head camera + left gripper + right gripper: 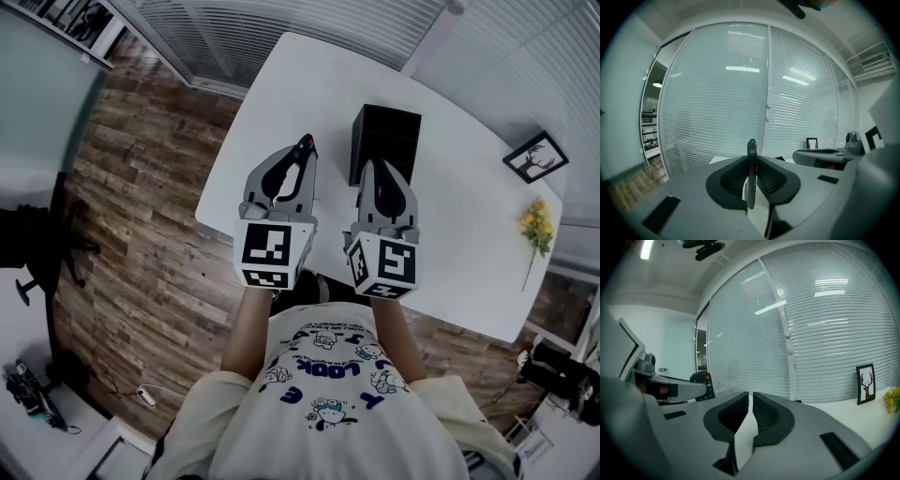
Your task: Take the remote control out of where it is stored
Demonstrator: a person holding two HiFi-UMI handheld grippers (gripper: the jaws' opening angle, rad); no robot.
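Above the white table (pixel 469 234) and clear of the black box (pixel 384 141): removal as good as done, perhaps only a set-down left. In the narrowly parted left gripper (pixel 751 161), clamped edge-on, the remote control (pixel 751 145); right gripper (pixel 750 397) closed on nothing. No brand legible on it; only "LOOK", upside down, on the shirt (pixel 328 375).

On the table (pixel 469 206), the box (pixel 385 141) stands just behind the right gripper (pixel 380 173) — the left gripper (pixel 305 150) beside it holds the remote control (pixel 751 168) between its jaws. Well right, the picture frame (pixel 535 157) stands behind the flowers (pixel 535 225).
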